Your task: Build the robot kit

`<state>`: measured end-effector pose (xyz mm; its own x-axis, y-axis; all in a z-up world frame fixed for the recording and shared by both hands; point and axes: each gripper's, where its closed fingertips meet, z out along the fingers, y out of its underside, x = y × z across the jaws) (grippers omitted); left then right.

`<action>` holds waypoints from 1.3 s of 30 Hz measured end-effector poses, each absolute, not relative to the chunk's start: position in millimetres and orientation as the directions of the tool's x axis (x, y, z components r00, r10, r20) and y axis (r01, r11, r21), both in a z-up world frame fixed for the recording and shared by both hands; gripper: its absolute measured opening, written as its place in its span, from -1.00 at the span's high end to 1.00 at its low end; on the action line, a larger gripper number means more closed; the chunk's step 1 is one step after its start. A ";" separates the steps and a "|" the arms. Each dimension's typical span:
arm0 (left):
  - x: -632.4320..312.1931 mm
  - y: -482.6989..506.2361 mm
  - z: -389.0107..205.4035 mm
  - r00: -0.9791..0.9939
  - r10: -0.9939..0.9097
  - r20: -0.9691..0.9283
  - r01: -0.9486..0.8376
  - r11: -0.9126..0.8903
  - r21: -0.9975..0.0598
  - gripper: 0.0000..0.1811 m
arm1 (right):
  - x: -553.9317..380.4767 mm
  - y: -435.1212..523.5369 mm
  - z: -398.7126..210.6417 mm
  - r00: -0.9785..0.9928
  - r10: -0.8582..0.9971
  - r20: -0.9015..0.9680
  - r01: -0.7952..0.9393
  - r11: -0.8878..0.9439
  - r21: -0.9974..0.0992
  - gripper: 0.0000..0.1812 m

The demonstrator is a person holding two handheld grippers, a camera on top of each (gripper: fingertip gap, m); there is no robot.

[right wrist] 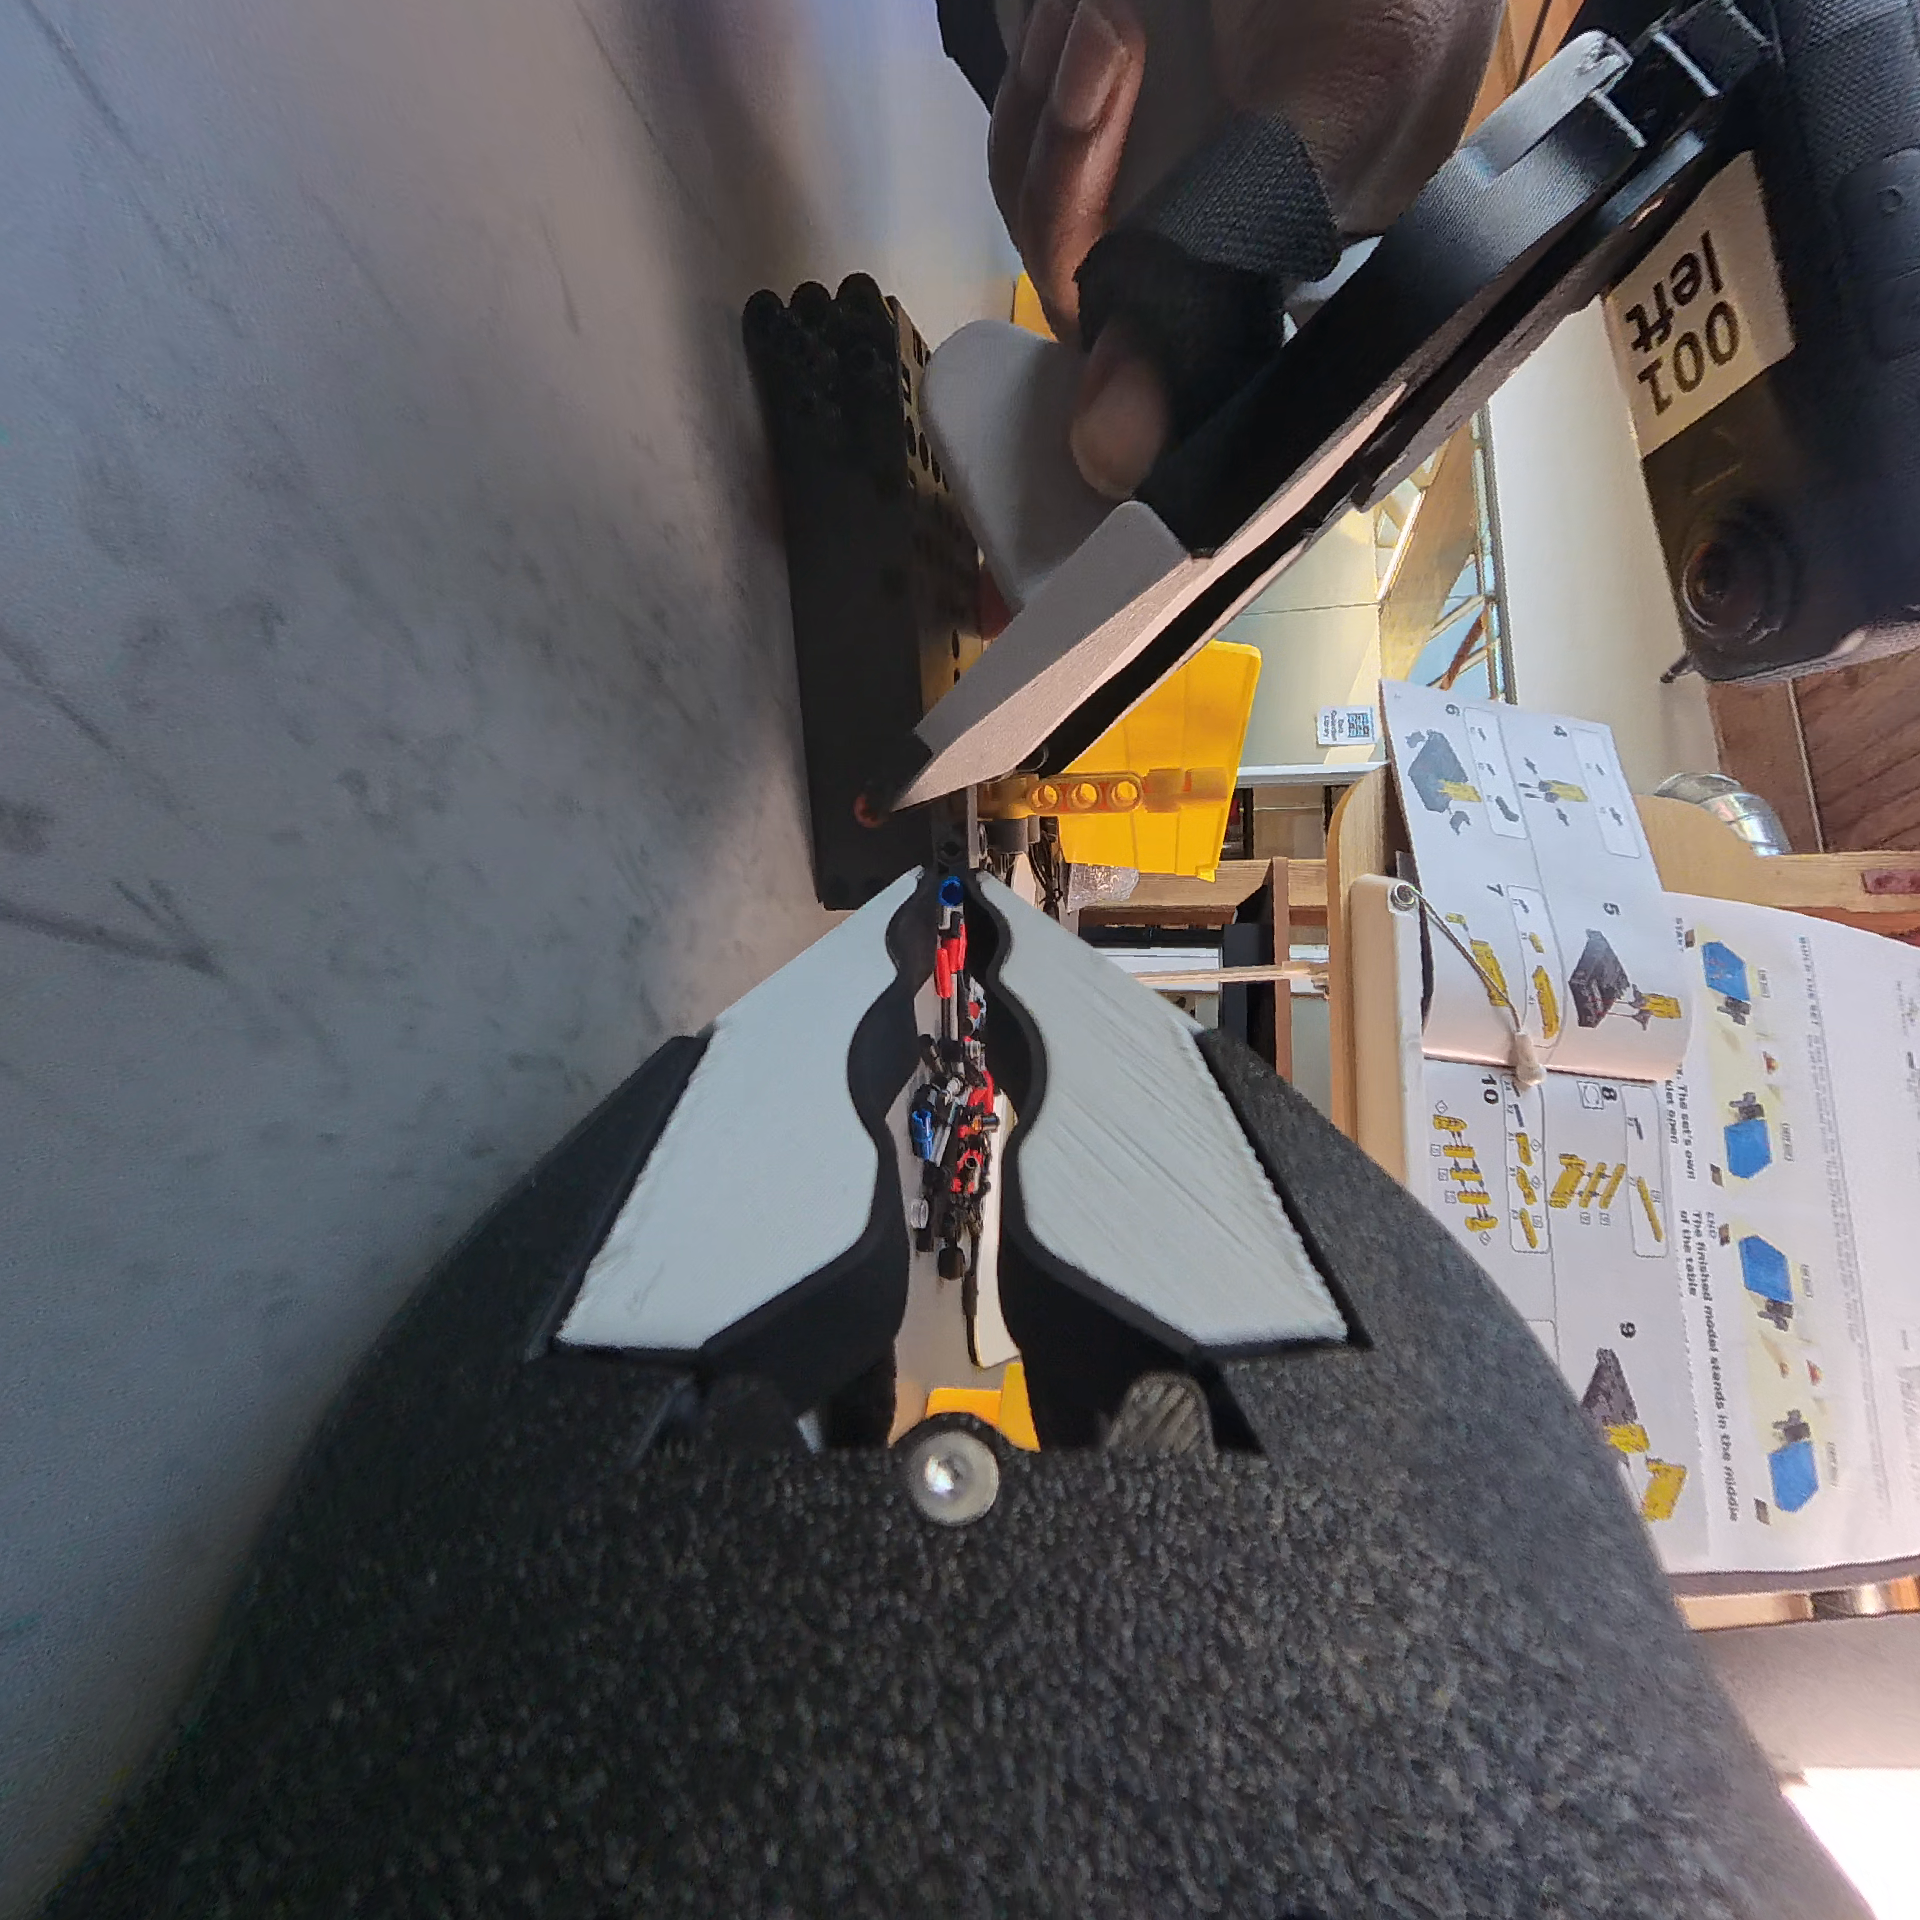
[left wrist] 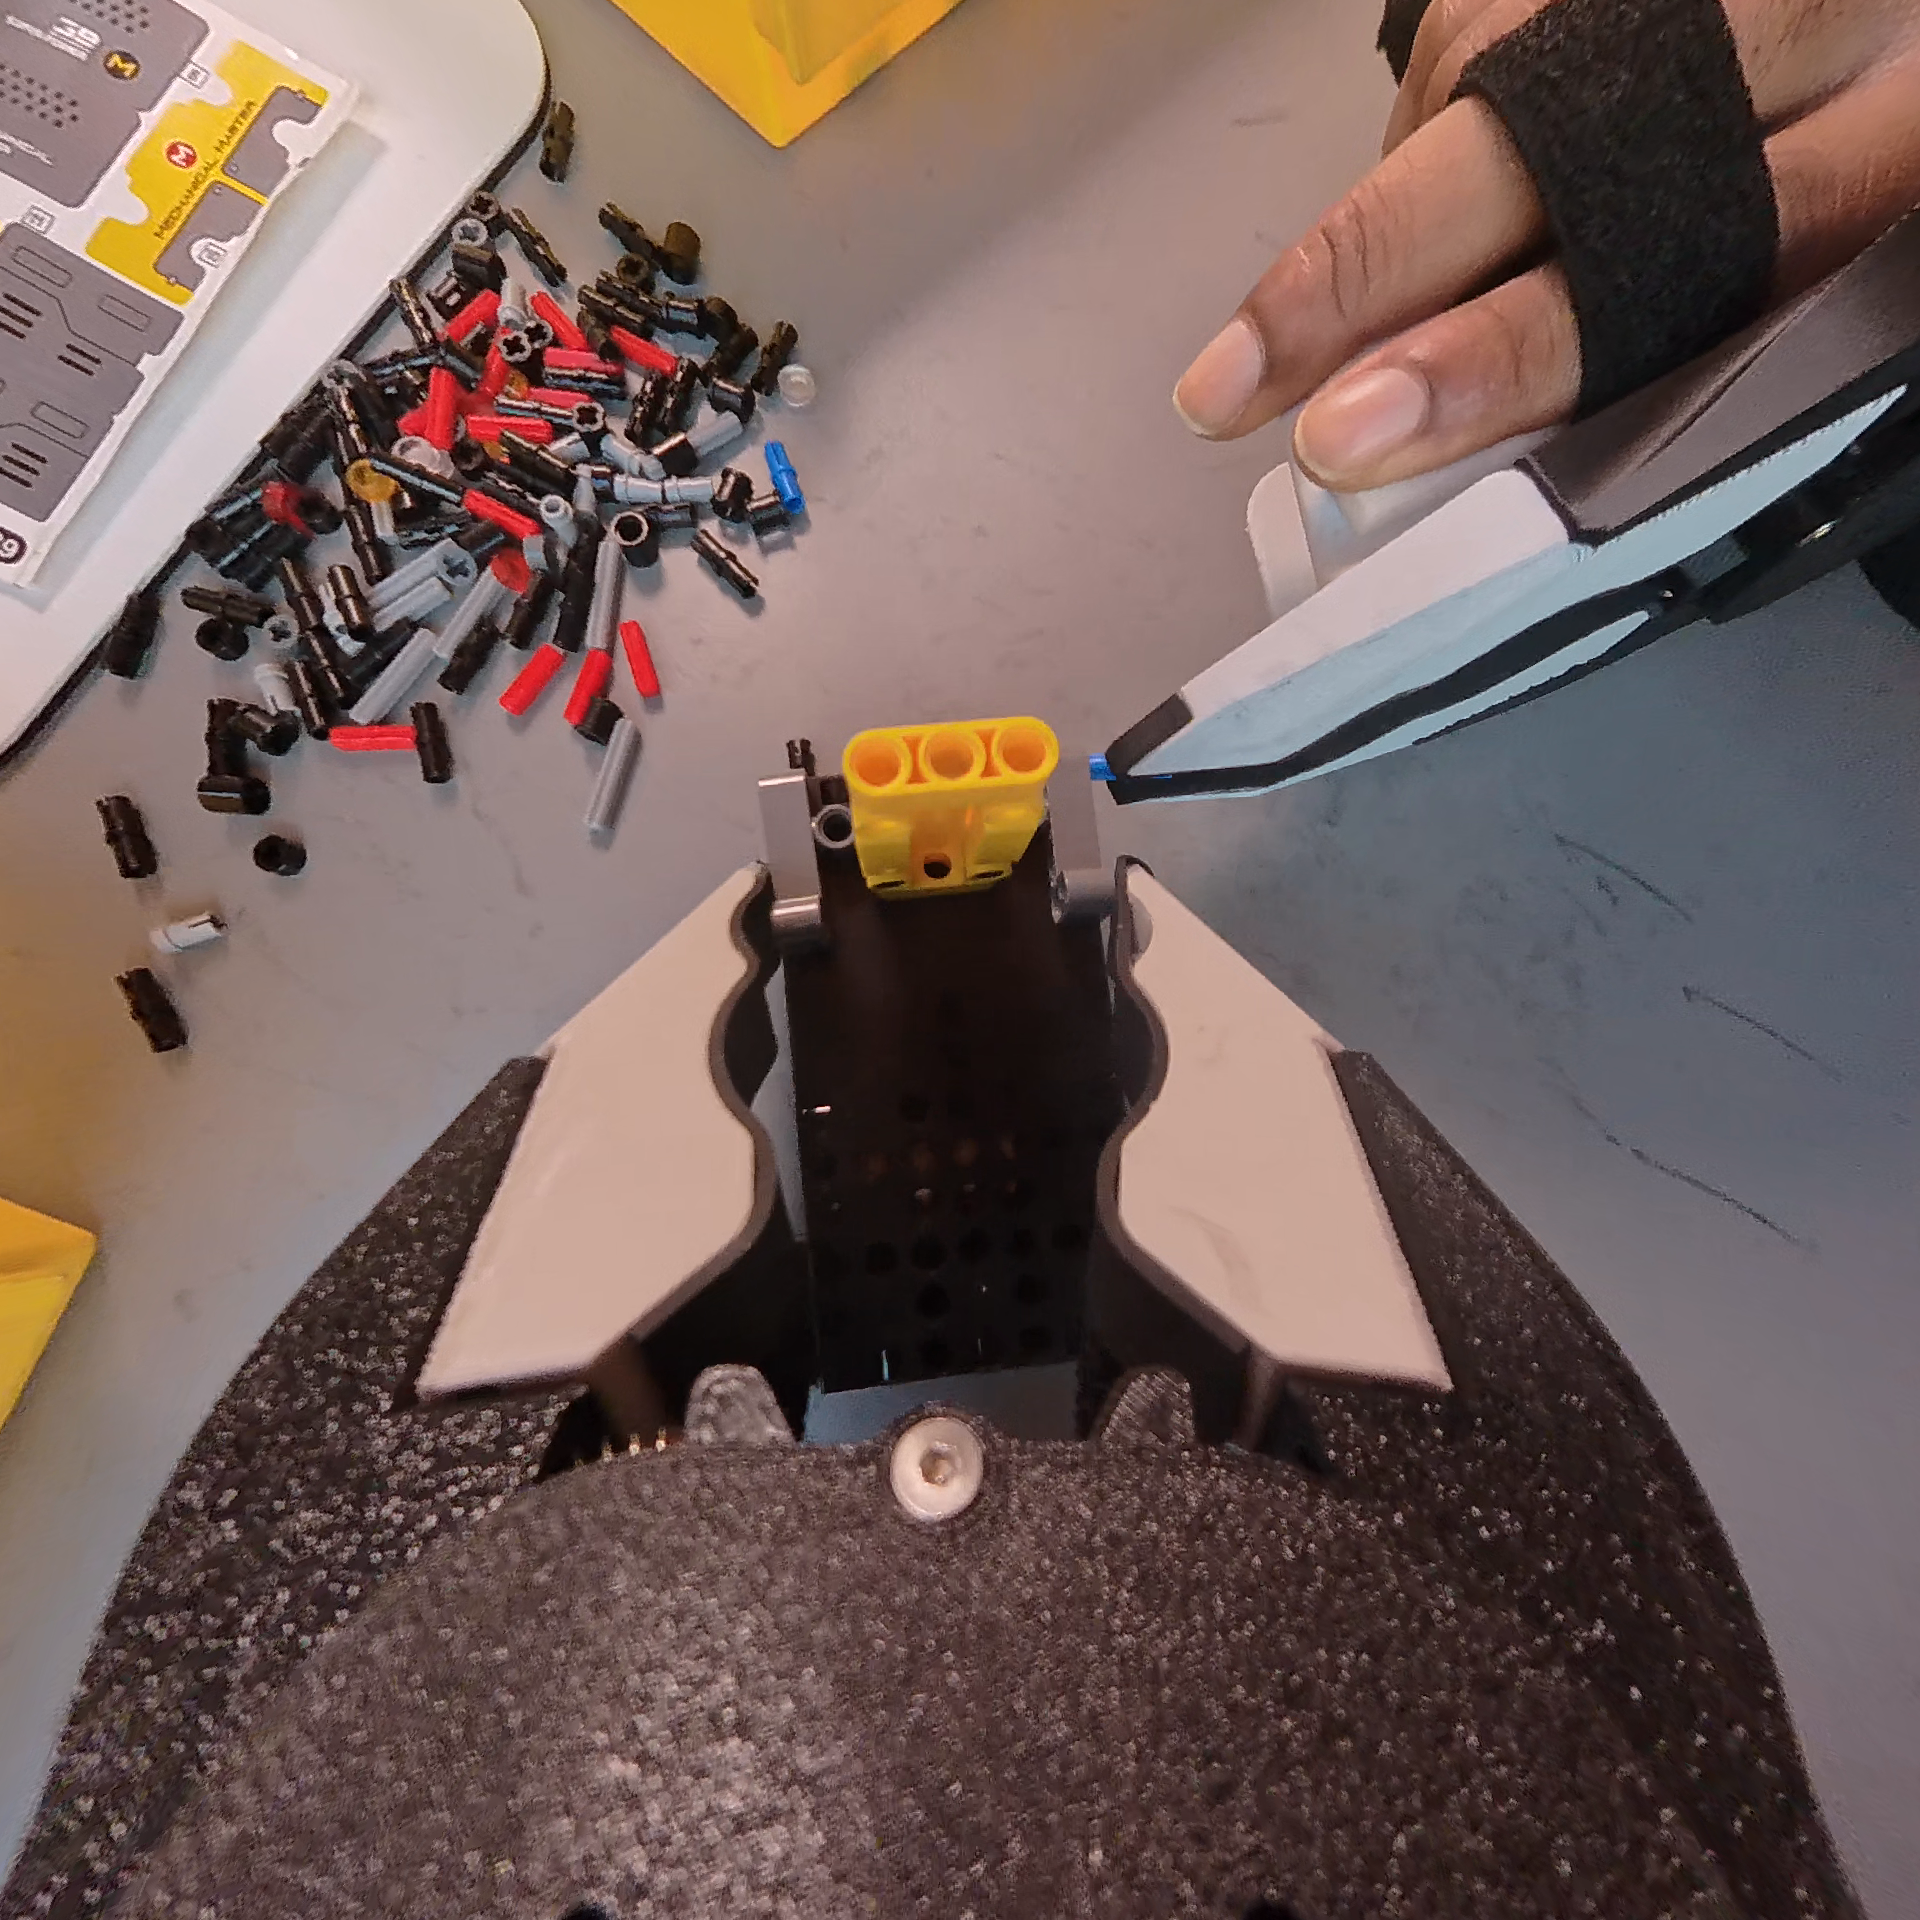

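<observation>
My left gripper [left wrist: 940, 894] is clamped on a black perforated block assembly [left wrist: 940, 1195], centre frame, topped by a yellow three-hole brick [left wrist: 948, 800] with grey pieces either side. My right gripper [right wrist: 948, 883] pinches a small blue pin [right wrist: 950, 889], its tip just beside the assembly's right edge. Upper left on the grey table [left wrist: 1351, 1143] lies a loose heap of black, red and grey pins [left wrist: 499, 468] beside a sticker sheet [left wrist: 125, 260] on a white tray [left wrist: 457, 104].
</observation>
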<state>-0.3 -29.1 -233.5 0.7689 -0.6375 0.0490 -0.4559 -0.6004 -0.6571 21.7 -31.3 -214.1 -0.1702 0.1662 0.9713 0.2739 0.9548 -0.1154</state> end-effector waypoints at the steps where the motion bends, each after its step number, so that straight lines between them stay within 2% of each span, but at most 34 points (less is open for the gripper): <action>1: -0.3 -29.0 -233.6 0.767 -0.639 0.052 -0.454 -0.599 -0.659 0.31 | 21.8 -31.7 -214.1 -0.169 0.171 0.971 0.269 0.955 -0.122 0.95; 33: 0.3 -29.5 -233.7 0.772 -0.631 0.070 -0.431 -0.601 -0.673 0.32 | 20.3 -35.8 -213.4 -0.164 0.326 0.931 0.166 0.939 -0.300 0.95; 36: 2.3 -32.7 -233.5 0.753 -0.652 0.088 -0.438 -0.598 -0.672 0.30 | 22.8 -37.9 -212.1 -0.186 0.391 0.901 0.173 0.916 -0.362 0.95; 39: 5.4 -39.8 -233.2 0.725 -0.681 0.101 -0.463 -0.590 -0.661 0.17 | 24.9 -39.2 -211.0 -0.220 0.450 0.866 0.200 0.889 -0.411 0.95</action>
